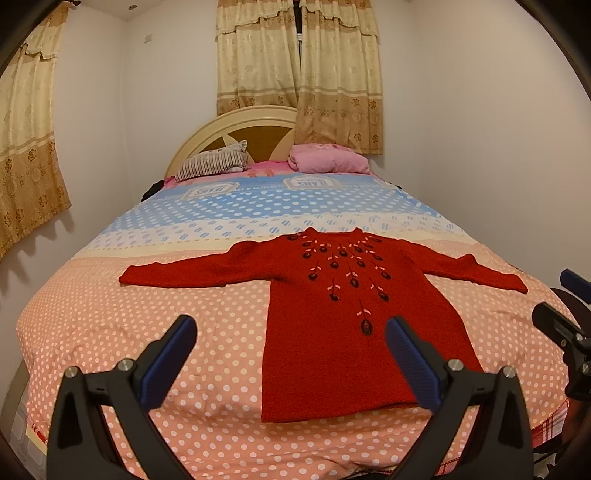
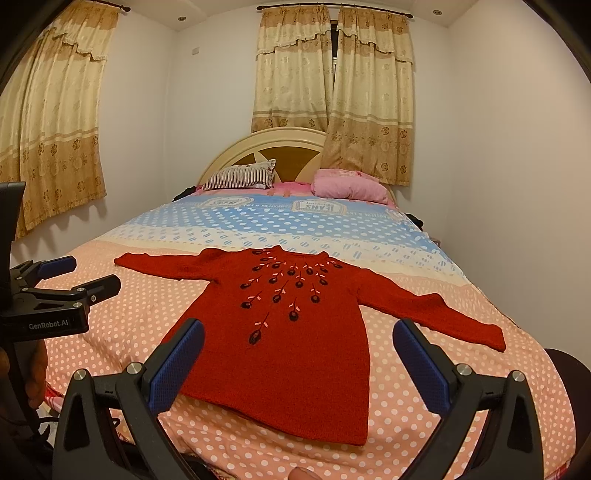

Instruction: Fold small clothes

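I see white walls (image 2: 498, 147) | beige curtains (image 2: 332, 92) on 2 windows | bed w/ dotted sheet (image 2: 424, 406), cream headboard (image 2: 280, 147), 2 pillows (image 2: 240, 177) | ceiling spots (image 2: 181, 18) lit

"GenRobot.AI" on left hand-held gripper (image 2: 79, 277)

Sweater (image 1: 332, 332): red knit, with dark flower motifs and pink leaf marks fanning from the collar toward 6 o'clock. Bed cover (image 1: 147, 332): salmon with white polka dots at 6 o'clock, blue with white dots at 12 o'clock. Pillow (image 1: 214, 162): dark-and-white striped. Curtains (image 1: 332, 74): cream with tan floral border.
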A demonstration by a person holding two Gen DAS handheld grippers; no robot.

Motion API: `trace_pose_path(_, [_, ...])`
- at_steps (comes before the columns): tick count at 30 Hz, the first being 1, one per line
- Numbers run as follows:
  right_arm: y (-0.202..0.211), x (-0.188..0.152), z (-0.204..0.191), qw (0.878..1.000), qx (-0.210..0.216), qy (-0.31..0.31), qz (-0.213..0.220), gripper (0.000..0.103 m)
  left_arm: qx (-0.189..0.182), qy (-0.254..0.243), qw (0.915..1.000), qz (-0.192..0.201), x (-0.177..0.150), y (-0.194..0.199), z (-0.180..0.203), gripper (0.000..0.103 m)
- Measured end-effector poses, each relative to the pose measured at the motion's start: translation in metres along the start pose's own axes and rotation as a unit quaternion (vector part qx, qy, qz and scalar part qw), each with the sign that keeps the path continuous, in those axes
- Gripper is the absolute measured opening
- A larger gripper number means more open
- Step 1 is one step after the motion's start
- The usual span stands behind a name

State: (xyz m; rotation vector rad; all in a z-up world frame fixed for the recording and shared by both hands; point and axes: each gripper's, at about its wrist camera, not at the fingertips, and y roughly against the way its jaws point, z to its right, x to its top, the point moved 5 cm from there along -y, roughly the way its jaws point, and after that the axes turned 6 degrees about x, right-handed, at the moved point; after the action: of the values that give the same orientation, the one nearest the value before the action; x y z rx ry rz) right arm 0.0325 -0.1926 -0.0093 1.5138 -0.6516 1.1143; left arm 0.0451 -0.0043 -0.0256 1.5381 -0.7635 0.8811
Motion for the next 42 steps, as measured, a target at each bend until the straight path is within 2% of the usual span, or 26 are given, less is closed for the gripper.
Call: trace_pose_path(42, [-0.0033, -0.0026, -0.0031, 1.0, 0.002, 0.001, -0.001, 0.102, 0.0, 0.002, 1.0, 0.0, -0.0011, 0.0005, 0.0008, 0.103])
